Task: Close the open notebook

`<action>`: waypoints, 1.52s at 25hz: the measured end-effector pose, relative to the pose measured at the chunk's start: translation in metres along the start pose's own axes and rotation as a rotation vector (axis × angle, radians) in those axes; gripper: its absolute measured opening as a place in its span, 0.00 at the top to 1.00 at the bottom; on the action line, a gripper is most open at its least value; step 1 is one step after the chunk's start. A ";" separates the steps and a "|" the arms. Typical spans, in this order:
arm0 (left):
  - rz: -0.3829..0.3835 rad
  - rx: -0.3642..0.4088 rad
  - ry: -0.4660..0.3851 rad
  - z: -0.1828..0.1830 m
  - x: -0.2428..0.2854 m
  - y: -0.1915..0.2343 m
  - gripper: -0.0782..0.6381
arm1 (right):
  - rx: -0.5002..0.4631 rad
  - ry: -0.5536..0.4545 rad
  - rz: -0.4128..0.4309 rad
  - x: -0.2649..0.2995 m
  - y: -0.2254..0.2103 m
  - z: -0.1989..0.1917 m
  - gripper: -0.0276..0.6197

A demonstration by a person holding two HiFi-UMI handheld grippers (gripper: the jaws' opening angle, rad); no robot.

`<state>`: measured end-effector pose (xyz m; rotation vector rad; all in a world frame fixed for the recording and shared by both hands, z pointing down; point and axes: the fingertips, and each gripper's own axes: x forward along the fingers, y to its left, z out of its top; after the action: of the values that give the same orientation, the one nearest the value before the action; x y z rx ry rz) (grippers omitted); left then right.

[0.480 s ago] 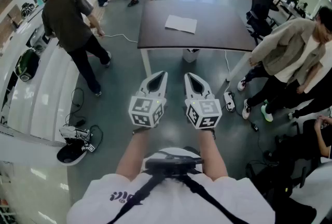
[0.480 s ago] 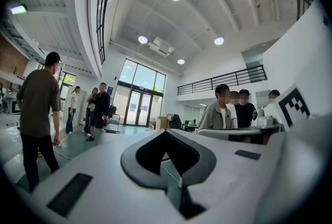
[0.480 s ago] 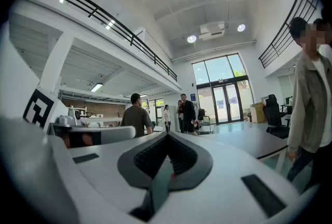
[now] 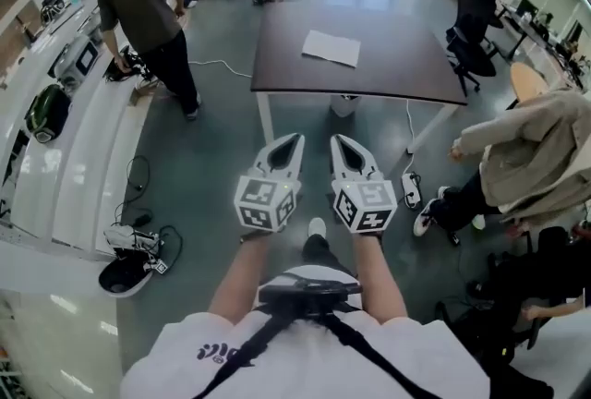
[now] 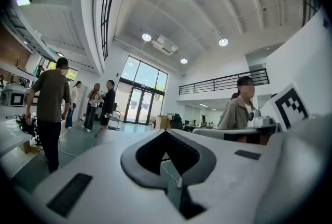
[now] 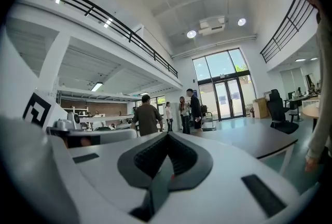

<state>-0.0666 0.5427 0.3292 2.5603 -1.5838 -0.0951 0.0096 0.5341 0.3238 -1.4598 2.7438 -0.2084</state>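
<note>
You hold both grippers level and side by side, on the near side of the dark table [image 4: 397,65] and clear of its front edge. The left gripper [image 4: 294,142] has its jaws fully together, tips meeting, with nothing between them. The right gripper [image 4: 340,142] shows the same condition: jaws together and empty. The open notebook [image 4: 331,47] lies flat on the table top, pages up, toward the far half of the table and roughly midway between its left and right edges, well apart from both grippers. A person in a dark shirt [image 4: 138,0] stands off the table's left side. A person in a beige jacket [image 4: 531,157] stands off the table's near right corner.
</note>
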 end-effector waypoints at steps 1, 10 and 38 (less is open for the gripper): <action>0.004 0.000 0.002 0.000 0.007 0.006 0.88 | 0.008 -0.003 0.007 0.009 -0.004 0.000 0.95; 0.068 0.046 0.013 0.020 0.097 0.062 0.88 | 0.029 -0.058 0.111 0.118 -0.044 0.040 0.95; -0.031 -0.055 0.050 0.005 0.430 0.200 0.88 | 0.061 0.017 -0.006 0.381 -0.253 0.016 0.95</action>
<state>-0.0518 0.0692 0.3589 2.5255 -1.5029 -0.0761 0.0059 0.0780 0.3561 -1.4580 2.7210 -0.3037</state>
